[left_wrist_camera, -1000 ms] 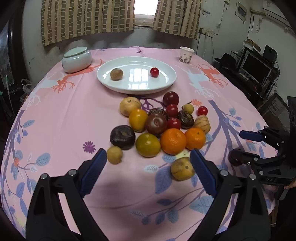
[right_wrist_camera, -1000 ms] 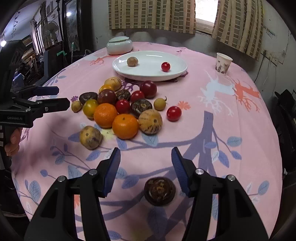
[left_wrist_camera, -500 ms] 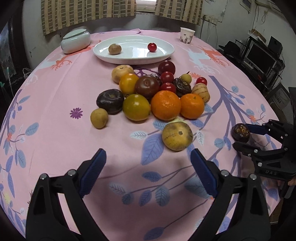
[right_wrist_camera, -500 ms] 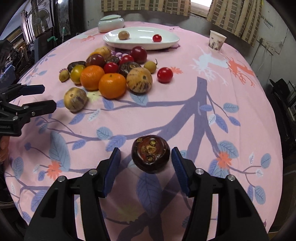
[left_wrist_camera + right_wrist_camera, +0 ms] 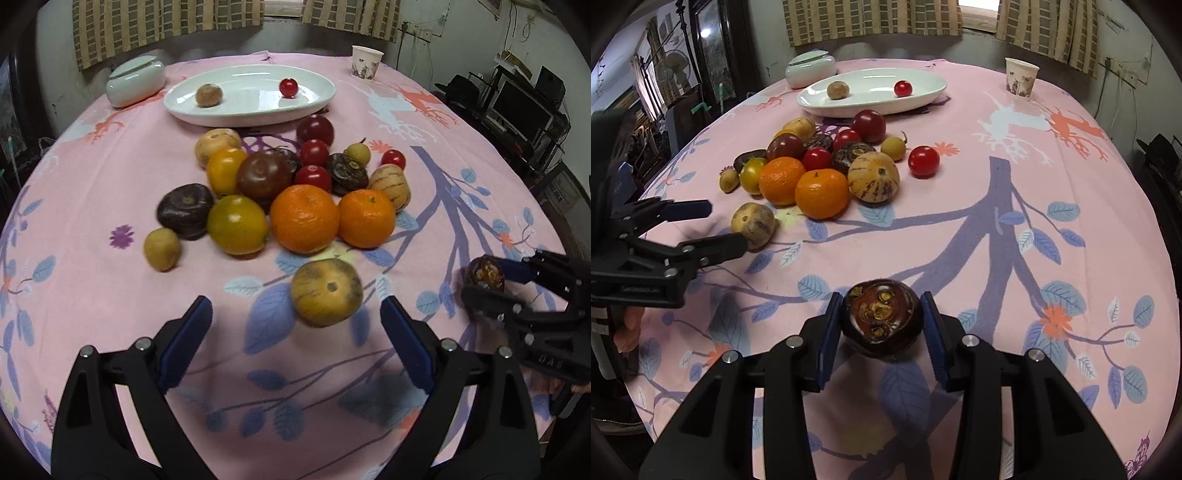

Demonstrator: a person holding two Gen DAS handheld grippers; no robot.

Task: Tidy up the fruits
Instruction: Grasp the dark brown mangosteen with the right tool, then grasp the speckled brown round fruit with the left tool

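A pile of fruit, with a big orange [image 5: 304, 218] at its front, lies mid-table before a white oval plate [image 5: 251, 114] holding a brown fruit [image 5: 208, 95] and a red cherry tomato [image 5: 288, 87]. My left gripper [image 5: 295, 314] is open, low over the cloth; a yellow-brown round fruit [image 5: 327, 291] sits just ahead of its fingertips, untouched. My right gripper [image 5: 881, 325] has its jaws closing, both blue pads against the sides of a dark brown fruit [image 5: 881, 319] on the cloth. In the right wrist view the left gripper [image 5: 720, 226] stands beside the yellow-brown fruit [image 5: 753, 223].
A paper cup [image 5: 365, 62] stands at the back right and a white lidded jar [image 5: 135, 83] at the back left. Pink patterned cloth [image 5: 1015, 206] covers the round table. Dark furniture and screens crowd the room to the right. A person's hand [image 5: 628, 328] holds the left gripper.
The left gripper came forward and down toward the yellow-brown fruit. The right gripper's jaws narrowed from wide apart onto the dark brown fruit.
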